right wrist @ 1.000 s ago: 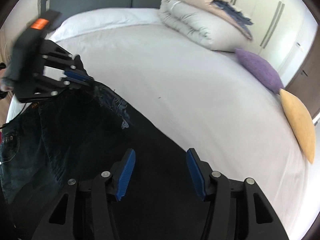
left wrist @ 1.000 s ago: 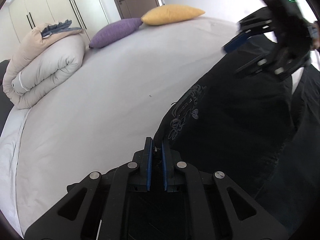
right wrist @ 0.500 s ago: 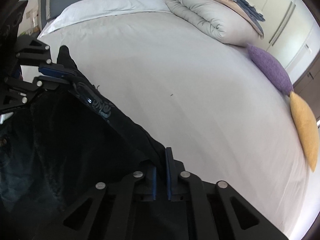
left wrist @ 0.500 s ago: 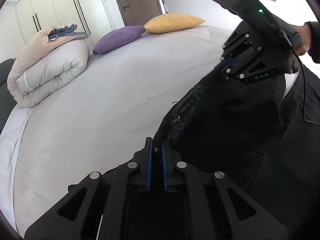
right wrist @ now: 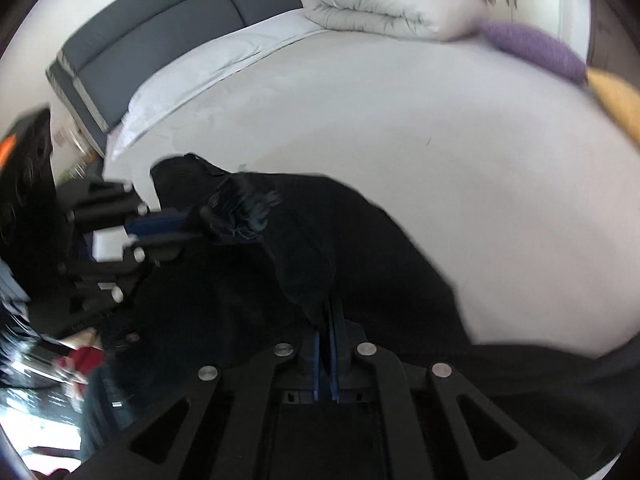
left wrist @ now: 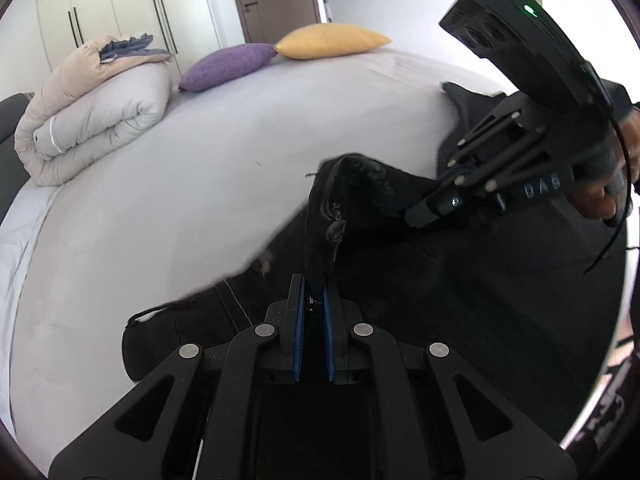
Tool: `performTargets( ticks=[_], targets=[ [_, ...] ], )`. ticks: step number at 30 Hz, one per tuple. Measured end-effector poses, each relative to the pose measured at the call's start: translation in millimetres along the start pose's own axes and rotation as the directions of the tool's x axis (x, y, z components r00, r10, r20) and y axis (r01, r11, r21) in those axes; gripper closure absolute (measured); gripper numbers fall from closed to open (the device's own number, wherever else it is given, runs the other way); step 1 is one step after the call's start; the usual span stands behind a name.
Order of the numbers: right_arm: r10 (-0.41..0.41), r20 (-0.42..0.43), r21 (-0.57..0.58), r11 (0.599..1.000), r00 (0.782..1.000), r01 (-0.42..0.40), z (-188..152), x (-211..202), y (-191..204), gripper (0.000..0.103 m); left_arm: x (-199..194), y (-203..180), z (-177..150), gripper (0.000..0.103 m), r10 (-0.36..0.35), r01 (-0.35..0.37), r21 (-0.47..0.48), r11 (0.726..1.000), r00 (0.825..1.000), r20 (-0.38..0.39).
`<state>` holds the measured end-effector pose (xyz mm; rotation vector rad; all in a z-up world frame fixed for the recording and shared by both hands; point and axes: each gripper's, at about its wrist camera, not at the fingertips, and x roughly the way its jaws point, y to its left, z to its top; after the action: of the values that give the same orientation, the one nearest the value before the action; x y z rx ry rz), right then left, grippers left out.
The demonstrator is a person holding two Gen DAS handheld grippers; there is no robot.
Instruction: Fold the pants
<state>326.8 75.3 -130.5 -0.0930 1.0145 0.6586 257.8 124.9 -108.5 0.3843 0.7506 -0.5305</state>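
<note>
Both claws pinched the same raised edge of the pants, ready to carry it over.

The black denim pants (left wrist: 460, 280) lay along the near edge of the wide bed with the pale grey sheet (left wrist: 200, 184), their long axis running along that edge. One edge was lifted into a ridge between the claws. The left gripper (left wrist: 312, 300) was clamped narrow on one end of the ridge. The right gripper (left wrist: 416, 214) was clamped narrow on the other end, the fabric running straight out ahead of each claw toward its partner. Neither hand seemed nearer; the fold looked to depend on both travelling together across the garment. Beyond, toward the far edge, sat a rolled beige-and-cream duvet (left wrist: 92, 108), a purple cushion (left wrist: 228, 64) and a yellow cushion (left wrist: 332, 42).
</note>
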Motion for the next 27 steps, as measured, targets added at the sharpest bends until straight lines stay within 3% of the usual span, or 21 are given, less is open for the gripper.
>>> performTargets(
  ticks=[2, 5, 6, 9, 12, 14, 18, 22, 27],
  targets=[
    [0.007, 0.005, -0.013, 1.000, 1.000, -0.007, -15.6, -8.6, 9.0, 0.098, -9.0, -8.0, -12.4, 0.096, -0.012, 0.012, -0.002, 1.000, 1.000, -0.008],
    [-0.105, 0.002, -0.205, 0.973, 0.995, 0.103, -45.7, -22.2, 43.9, 0.098, -23.1, -22.4, -37.2, 0.096, 0.002, -0.001, 0.028, 1.000, 0.999, -0.037],
    [-0.177, 0.004, -0.309, 0.936, 0.984, 0.170, -60.5, -24.7, 61.1, 0.098, -25.4, -27.0, -44.1, 0.096, 0.006, -0.004, 0.040, 0.999, 0.999, -0.043],
    [-0.285, 0.028, -0.468, 0.843, 0.958, 0.264, -95.6, -30.4, 89.8, 0.098, -40.8, -45.8, -67.4, 0.096, -0.034, 0.039, 0.087, 0.995, 0.998, -0.054],
    [-0.427, 0.119, -0.634, 0.662, 0.897, 0.399, -140.1, -27.1, 128.4, 0.098, -52.9, -72.8, -88.1, 0.096, -0.026, 0.038, 0.162, 0.986, 0.997, -0.076],
    [-0.460, 0.161, -0.673, 0.596, 0.873, 0.438, -163.5, -24.7, 144.3, 0.098, -59.6, -87.3, -101.5, 0.096, -0.016, 0.035, 0.195, 0.980, 0.995, -0.096],
    [-0.458, 0.187, -0.663, 0.594, 0.869, 0.456, -183.9, -27.6, 161.7, 0.099, -75.9, -97.0, -120.1, 0.096, -0.041, 0.060, 0.178, 0.982, 0.993, -0.109],
    [-0.482, 0.212, -0.707, 0.525, 0.850, 0.474, -202.3, -18.8, 179.3, 0.099, -83.8, -108.6, -134.9, 0.096, -0.032, 0.059, 0.204, 0.977, 0.990, -0.135],
    [-0.497, 0.214, -0.719, 0.503, 0.841, 0.480, -219.6, -14.5, 185.0, 0.099, -89.0, -116.0, -148.8, 0.096, -0.036, 0.065, 0.203, 0.977, 0.989, -0.145]
  ],
)
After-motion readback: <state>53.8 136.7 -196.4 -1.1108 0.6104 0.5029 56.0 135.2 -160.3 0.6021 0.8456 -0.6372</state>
